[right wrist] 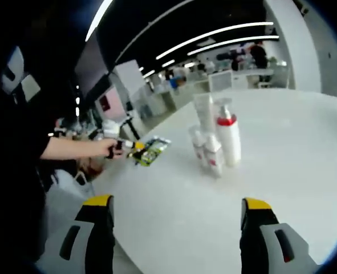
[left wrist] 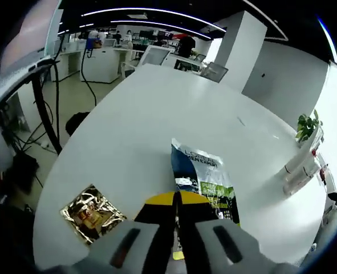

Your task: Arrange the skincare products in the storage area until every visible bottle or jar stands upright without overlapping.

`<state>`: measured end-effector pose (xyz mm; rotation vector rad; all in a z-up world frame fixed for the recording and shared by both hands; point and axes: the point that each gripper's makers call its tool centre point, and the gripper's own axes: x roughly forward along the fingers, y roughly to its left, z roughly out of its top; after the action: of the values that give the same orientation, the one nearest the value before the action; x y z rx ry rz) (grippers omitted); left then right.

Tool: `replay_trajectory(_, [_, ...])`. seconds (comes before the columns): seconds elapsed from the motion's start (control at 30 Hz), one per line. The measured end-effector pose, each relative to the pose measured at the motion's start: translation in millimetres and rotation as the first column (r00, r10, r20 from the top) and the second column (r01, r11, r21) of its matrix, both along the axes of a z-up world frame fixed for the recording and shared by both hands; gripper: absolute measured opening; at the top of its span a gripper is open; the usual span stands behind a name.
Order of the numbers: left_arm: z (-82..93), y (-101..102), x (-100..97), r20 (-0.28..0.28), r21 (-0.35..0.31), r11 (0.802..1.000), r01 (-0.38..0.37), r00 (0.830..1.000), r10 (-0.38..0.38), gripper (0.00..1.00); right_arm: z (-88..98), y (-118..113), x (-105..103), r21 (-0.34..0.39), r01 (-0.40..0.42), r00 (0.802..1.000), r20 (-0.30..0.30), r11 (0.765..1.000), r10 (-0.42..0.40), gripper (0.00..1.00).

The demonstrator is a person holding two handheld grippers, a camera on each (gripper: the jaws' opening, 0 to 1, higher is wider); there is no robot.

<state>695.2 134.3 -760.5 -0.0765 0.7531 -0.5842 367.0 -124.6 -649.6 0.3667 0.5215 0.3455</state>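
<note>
White table [right wrist: 282, 171] lies bare ahead of the released right hand-held gripper [right wrist: 177, 220]; left hand-held gripper [left wrist: 177, 220] clenches a sachet [left wrist: 205, 182].

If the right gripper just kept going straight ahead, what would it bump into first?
Probably the cluster of white skincare bottles standing upright on the white table, slightly left of centre between its open jaws; depth is hard to judge.

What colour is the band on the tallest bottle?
Red, on the white pump bottle; it shows best in the right gripper view.
</note>
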Motion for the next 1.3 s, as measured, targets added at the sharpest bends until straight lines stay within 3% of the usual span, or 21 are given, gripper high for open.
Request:
replay_trajectory(0.17, [26.9,-10.5,-19.6,0.021,-0.055,0.997,0.054,0.998,-0.053,0.06,1.8,34.8,10.2,0.092,-0.064,0.998,0.025,0.994,0.062,0.88])
replay_trajectory(0.33, [52.2,-25.1,-43.7,0.056,-0.101,0.985,0.14,0.989,-0.134,0.05,-1.7,77.6,21.4,0.176,-0.16,0.987,0.039,0.971,0.156,0.87])
replay_trajectory(0.5, [85.7,-45.3,-74.4,0.09,-0.153,0.958,0.243,0.969,-0.231,0.05,0.9,102.6,30.6,0.199,-0.227,0.974,0.066,0.953,0.218,0.86])
replay_trajectory(0.63, [119.6,-58.6,-96.5,0.129,-0.198,0.929,0.314,0.947,-0.293,0.05,11.9,111.3,36.4,0.256,-0.24,0.97,0.108,0.936,0.219,0.86])
replay_trajectory(0.77, [155.7,-70.0,-118.6,0.16,-0.261,0.884,0.388,0.92,-0.357,0.05,20.5,112.0,39.9,0.268,-0.247,0.967,0.136,0.931,0.217,0.85])
replay_trajectory(0.87, [185.2,-78.9,-138.8,0.171,-0.335,0.827,0.452,0.892,-0.419,0.05,32.0,111.8,42.6,0.292,-0.257,0.961,0.177,0.921,0.212,0.84])
replay_trajectory(0.93, [199.9,-81.9,-147.0,0.186,-0.352,0.805,0.477,0.879,-0.439,0.05,40.7,114.2,41.5,0.322,-0.277,0.954,0.206,0.905,0.218,0.81])
replay_trajectory(0.97, [210.7,-85.0,-156.0,0.211,-0.345,0.782,0.519,0.855,-0.474,0.05,43.1,115.1,41.2,0.336,-0.281,0.952,0.213,0.899,0.218,0.8])
replay_trajectory(1.03, [224.0,-88.6,-166.5,0.22,-0.357,0.758,0.546,0.838,-0.5,0.05,47.2,116.1,41.6,0.361,-0.278,0.952,0.228,0.89,0.205,0.79])
replay_trajectory(1.13, [252.8,-96.0,-188.0,0.268,-0.402,0.687,0.605,0.795,-0.544,0.05,57.3,121.5,41.0,0.403,-0.3,0.942,0.265,0.865,0.204,0.8])
replay_trajectory(1.2, [264.5,-98.2,-199.2,0.267,-0.426,0.657,0.622,0.78,-0.566,0.05,68.6,126.0,38.9,0.44,-0.331,0.931,0.296,0.835,0.214,0.82])
replay_trajectory(1.3, [282.2,-102.2,-217.0,0.299,-0.425,0.607,0.671,0.738,-0.605,0.05,80.2,124.4,41.8,0.461,-0.342,0.922,0.332,0.819,0.198,0.84])
